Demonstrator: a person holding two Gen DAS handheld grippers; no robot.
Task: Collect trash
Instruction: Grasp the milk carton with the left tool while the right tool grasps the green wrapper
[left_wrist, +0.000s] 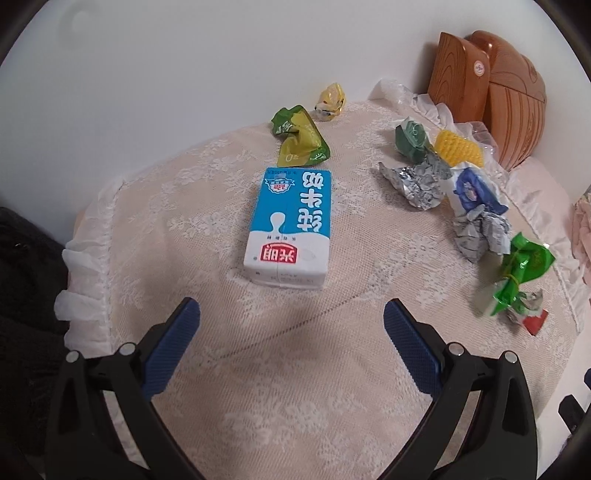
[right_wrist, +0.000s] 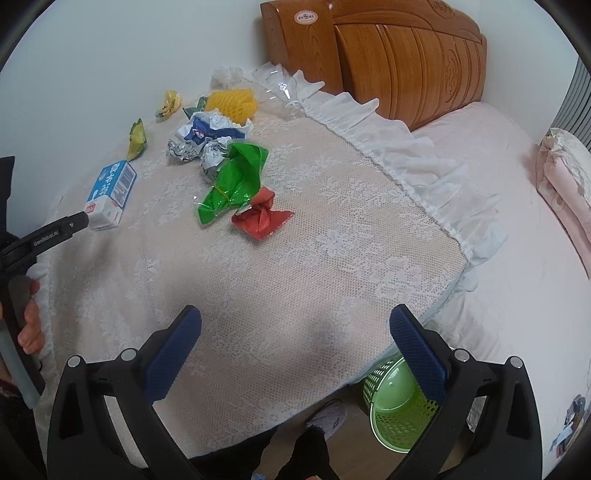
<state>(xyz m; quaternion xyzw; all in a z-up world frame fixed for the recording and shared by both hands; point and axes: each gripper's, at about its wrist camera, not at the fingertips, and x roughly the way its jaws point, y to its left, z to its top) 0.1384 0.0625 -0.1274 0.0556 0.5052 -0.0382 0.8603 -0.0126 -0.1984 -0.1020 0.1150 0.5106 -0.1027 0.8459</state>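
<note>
Left wrist view:
Left gripper: I see my left gripper (left_wrist: 291, 321) spread wide, jaws released and holding nothing, hovering over the lace-covered tabletop (left_wrist: 295, 387).
Milk carton: the blue-and-white milk carton (left_wrist: 288, 225) lies flat straight ahead of the gap between the jaws, apart from both fingertips.
Far trash: a green-yellow wrapper (left_wrist: 301, 136) sits just beyond the carton, with a small yellow wrapper (left_wrist: 330, 101) behind it near the wall.
Right-hand trash: I count a dark green wrapper (left_wrist: 412, 138), a yellow foam fruit net (left_wrist: 458, 147), crumpled foil (left_wrist: 417, 181), a blue-and-white packet (left_wrist: 472, 192), a crumpled paper ball (left_wrist: 478, 234) and a bright green plastic wrapper (left_wrist: 521, 269) in a loose line along the right side.

Right wrist view:
Right gripper: my right gripper (right_wrist: 295, 332) is also fully parted and empty, above the near edge of the tabletop (right_wrist: 295, 277).
Trash pile: the bright green plastic wrapper (right_wrist: 236, 181) touches a red wrapper (right_wrist: 262, 218) mid-table; the foil, paper and foam net cluster behind them.
Milk carton: the carton (right_wrist: 110, 192) is at the left, with the tip of my left gripper (right_wrist: 74, 223) just beside its near end.
Bin: a green perforated wastebasket (right_wrist: 399, 410) stands on the floor below the table's edge, beside the bed (right_wrist: 498, 203).
</note>
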